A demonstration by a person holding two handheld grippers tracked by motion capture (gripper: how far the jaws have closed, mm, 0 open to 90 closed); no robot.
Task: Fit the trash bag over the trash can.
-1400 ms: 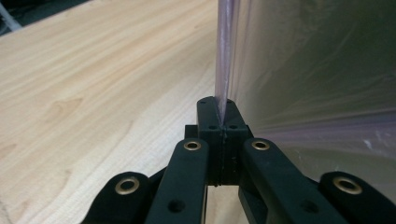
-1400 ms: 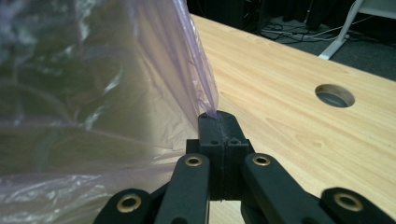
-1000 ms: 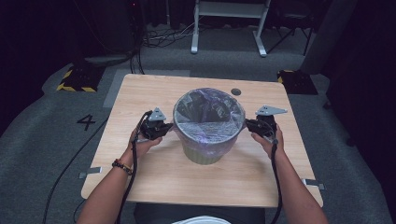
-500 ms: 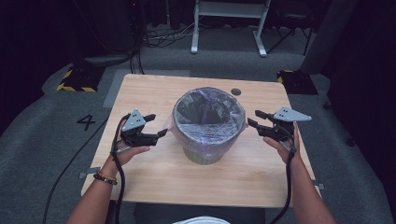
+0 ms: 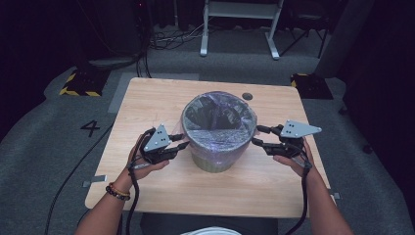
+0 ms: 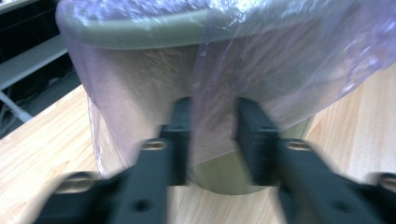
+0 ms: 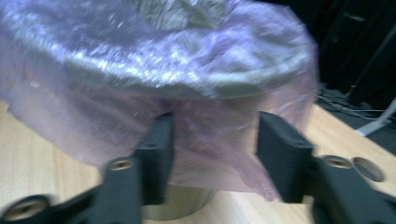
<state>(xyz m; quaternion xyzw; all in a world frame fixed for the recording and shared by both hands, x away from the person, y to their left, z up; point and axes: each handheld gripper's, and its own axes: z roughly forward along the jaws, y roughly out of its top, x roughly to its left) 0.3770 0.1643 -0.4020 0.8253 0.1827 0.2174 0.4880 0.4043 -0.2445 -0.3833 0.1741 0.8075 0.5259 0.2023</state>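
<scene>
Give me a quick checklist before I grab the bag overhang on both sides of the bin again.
1. Bin upright on the table: ok.
2. Purple bag folded over the rim all round: ok on the near sides; the far side cannot tell.
3. Left gripper lined up with the overhang: ok, film hangs between its jaws, which have just been closing.
4. Left gripper pinching the film: cannot tell, a gap shows between the jaws.
5. Right gripper lined up: ok, film lies between its jaws, which have just been closing.
6. Right gripper pinching the film: not ok, the jaws stand well apart.
</scene>
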